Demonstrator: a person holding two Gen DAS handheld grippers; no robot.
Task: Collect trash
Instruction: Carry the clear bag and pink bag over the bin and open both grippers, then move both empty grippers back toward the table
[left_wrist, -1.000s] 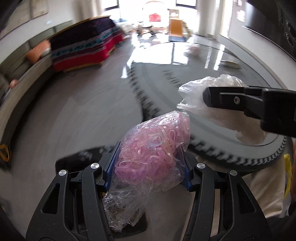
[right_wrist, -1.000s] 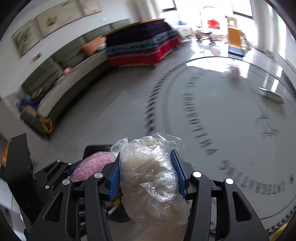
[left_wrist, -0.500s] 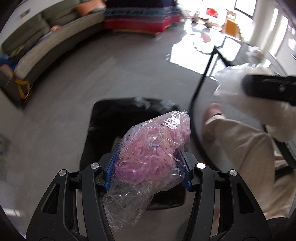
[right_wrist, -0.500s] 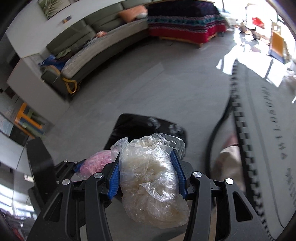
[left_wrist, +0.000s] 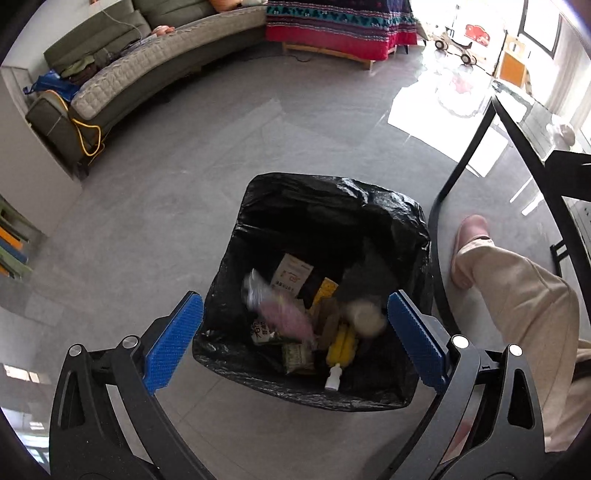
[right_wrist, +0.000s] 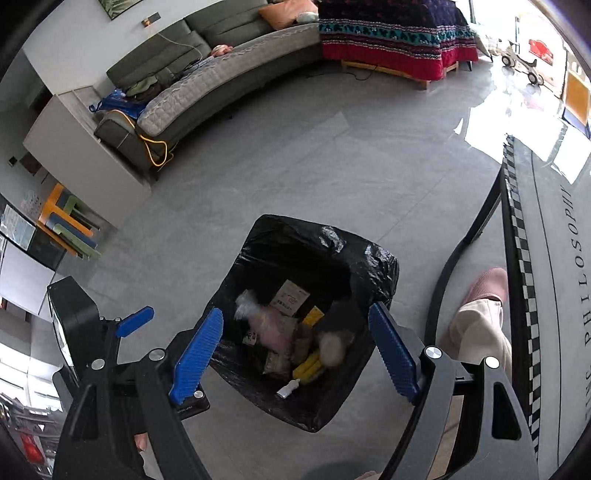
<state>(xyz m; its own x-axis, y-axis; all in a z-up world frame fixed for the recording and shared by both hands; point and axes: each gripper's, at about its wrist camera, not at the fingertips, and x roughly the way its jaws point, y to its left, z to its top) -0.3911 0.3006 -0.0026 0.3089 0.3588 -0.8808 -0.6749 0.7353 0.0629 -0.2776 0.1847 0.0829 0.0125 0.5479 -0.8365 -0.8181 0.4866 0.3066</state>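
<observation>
A bin lined with a black bag (left_wrist: 332, 206) (right_wrist: 321, 243) stands on the grey floor below both grippers. The pink bag of rubber bands (left_wrist: 284, 315) (right_wrist: 273, 328) and the whitish plastic bag (left_wrist: 365, 317) (right_wrist: 330, 345) lie blurred inside it among packets, a yellow item and a small white bottle (left_wrist: 332, 376). My left gripper (left_wrist: 295, 339) is open and empty above the bin's near rim. My right gripper (right_wrist: 295, 350) is open and empty above the bin too. The left gripper's blue fingers (right_wrist: 135, 321) show at the left of the right wrist view.
A table edge with checkered trim (right_wrist: 517, 236) and its black leg (left_wrist: 465, 155) stand to the right. The person's leg and pink slipper (left_wrist: 469, 243) are beside the bin. A grey sofa (left_wrist: 147, 70) and a red-covered bench (left_wrist: 332, 26) lie farther off.
Both grippers swung from over the table to above the bin and opened. The pink bag and the whitish bag dropped out of the jaws into the bin.
</observation>
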